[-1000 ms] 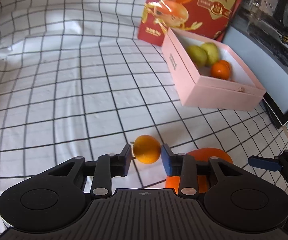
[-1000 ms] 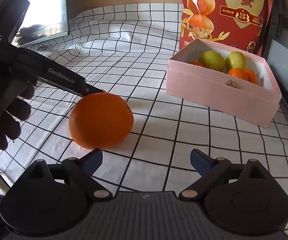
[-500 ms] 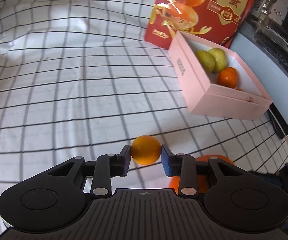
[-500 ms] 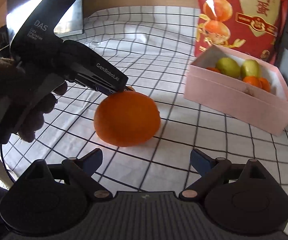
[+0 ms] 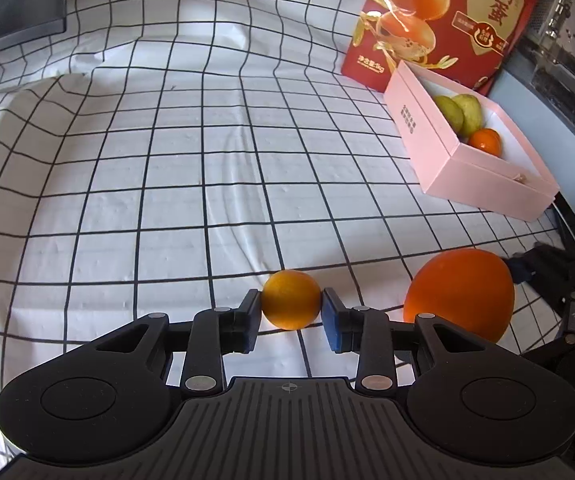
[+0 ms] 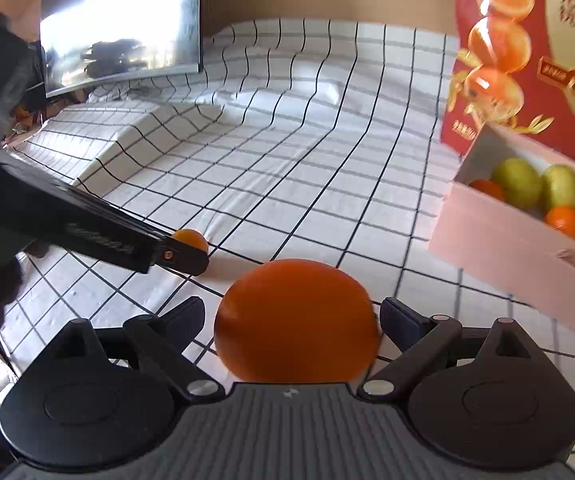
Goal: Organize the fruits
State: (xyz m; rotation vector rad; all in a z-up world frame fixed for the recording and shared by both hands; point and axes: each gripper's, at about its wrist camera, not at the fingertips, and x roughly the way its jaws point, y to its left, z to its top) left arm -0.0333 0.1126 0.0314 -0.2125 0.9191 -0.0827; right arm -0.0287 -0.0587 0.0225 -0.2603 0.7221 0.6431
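White cloth ruled in a black grid (image 5: 167,168) covers the worktop, with a red printed carton of oranges (image 5: 443,20) standing at the far right and a dark screen (image 6: 121,24) at the far left edge. Just in front of the carton sits an open pink box (image 5: 447,160) holding two green fruits (image 5: 457,112) and, nearer the front, small orange ones (image 6: 567,220).

On the near part of the cloth, the left tongs (image 5: 291,314) pinch a small orange (image 5: 291,304), the blue pads pressed against both of its sides. From the right wrist view the same small orange (image 6: 189,239) shows only partly behind the left tool's dark finger.

Just to the right of it lies a large orange (image 5: 459,292), well apart from the pink box. The right tongs (image 6: 292,314) stand spread around this large orange (image 6: 295,320), one finger on each side. The right-hand finger (image 6: 401,318) looks to be at the skin, while a narrow gap shows at the left-hand one; whether either is truly touching cannot be told. The fruit fills the space between them and reaches back to the tool's body.
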